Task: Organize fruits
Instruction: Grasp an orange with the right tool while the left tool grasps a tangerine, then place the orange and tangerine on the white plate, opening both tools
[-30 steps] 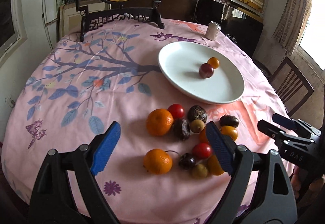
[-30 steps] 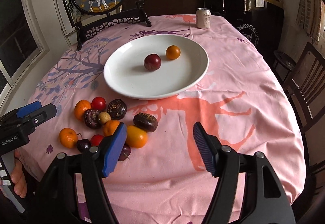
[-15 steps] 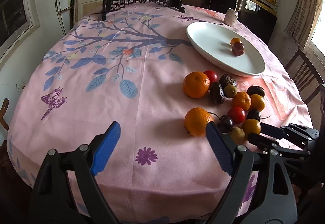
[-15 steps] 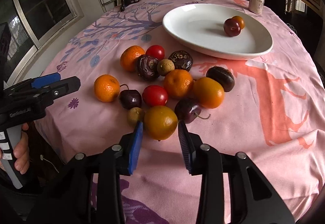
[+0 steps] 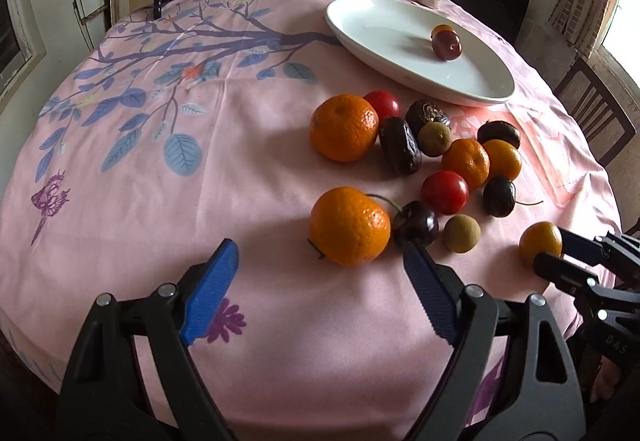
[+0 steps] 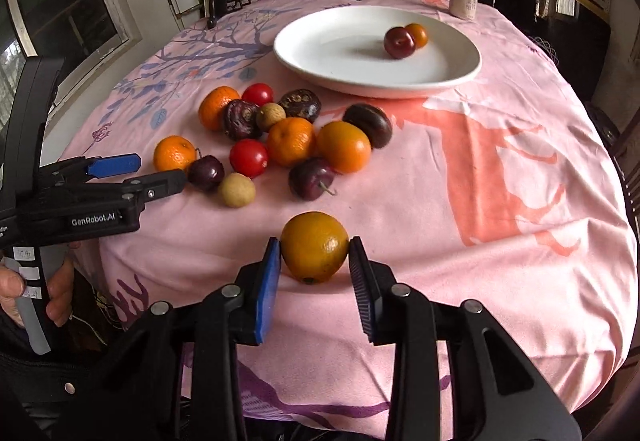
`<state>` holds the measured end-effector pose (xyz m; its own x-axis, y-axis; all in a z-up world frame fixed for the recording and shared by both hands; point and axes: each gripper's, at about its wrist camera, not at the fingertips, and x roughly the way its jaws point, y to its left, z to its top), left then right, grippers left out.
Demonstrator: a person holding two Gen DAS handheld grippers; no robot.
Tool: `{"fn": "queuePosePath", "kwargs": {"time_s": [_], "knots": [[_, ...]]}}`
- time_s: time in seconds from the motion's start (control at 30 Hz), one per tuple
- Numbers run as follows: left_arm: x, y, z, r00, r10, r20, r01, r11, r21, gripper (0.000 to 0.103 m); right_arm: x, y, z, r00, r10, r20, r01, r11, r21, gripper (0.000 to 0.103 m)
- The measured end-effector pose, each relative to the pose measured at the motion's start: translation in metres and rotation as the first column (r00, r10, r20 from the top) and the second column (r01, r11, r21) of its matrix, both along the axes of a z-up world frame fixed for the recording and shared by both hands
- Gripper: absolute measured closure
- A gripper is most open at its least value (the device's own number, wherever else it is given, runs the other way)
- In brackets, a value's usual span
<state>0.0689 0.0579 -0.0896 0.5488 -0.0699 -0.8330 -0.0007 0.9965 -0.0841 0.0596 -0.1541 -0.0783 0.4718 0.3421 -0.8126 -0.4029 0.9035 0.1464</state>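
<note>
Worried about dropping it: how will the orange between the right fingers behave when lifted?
The orange is round, so it would probably roll if released on the tablecloth. Its dimpled peel should grip the ribbed fingers reasonably well. It looks firm, likely tolerating a moderate squeeze.

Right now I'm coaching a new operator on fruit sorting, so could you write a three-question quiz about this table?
1. True or false: the right hand-held gripper is closed around a round yellow-orange citrus fruit.
2. How many fruits lie on the large white oval plate? A) none B) two C) five
3. Fill in: the left hand-held gripper is open and holds ____.

Key
1. True: both pads sit against its sides.
2. B: a dark red plum and a small orange fruit, touching each other.
3. Nothing: its pads are spread wide, near a large orange mandarin.
</note>
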Motion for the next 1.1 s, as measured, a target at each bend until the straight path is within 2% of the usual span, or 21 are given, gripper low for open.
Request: {"fn": "queuePosePath", "kwargs": {"time_s": [0.07,0.1,0.3,0.43,0.6,0.8,0.97,1.1], "knots": [[0.005,-0.006,-0.003,1.0,-0.004,0.005,0.004,0.999,0.033,0.034,0.002,-0.004,-0.001,1.0,-0.005,-0.004,0.005,0.999,0.032,0.068],[0.006,-0.007,-0.003,1.0,-0.012,0.009,0.012,0.999,0.037,0.043,0.003,-0.004,-0.001,1.0,-0.005,-0.003,0.006,0.999,0.035,0.067],[0.009,-0.006,-0.001,0.999,-0.041,0.029,0.041,0.999,-0.028,0.062,0.018,0.005,-0.012,0.999,-0.009,-0.034,0.011,0.999,0.049,0.067],[0.006,-0.002,0.002,0.999,-0.034,0.031,0.036,0.997,-0.063,0.063,0.017,0.003,-0.005,1.0,-0.014,-0.01,0.015,0.998,0.068,0.067],[-0.002,0.0,0.018,0.998,-0.025,0.063,0.029,0.997,-0.069,0.063,0.015,-0.003,0.007,0.999,-0.034,0.02,0.033,0.997,0.076,0.067],[0.004,-0.015,0.045,0.991,-0.103,0.081,0.109,0.991,-0.074,0.063,0.017,-0.006,0.015,0.999,-0.035,0.041,0.032,0.997,0.071,0.067],[0.048,-0.035,0.068,0.986,-0.156,0.066,0.159,0.987,-0.036,0.063,0.044,-0.013,0.027,0.998,-0.038,0.058,0.034,0.997,0.064,0.067],[0.122,-0.048,0.081,0.992,-0.118,0.043,0.118,0.993,0.009,0.063,0.094,-0.019,0.046,0.992,-0.079,0.101,0.076,0.997,0.03,0.067]]}}
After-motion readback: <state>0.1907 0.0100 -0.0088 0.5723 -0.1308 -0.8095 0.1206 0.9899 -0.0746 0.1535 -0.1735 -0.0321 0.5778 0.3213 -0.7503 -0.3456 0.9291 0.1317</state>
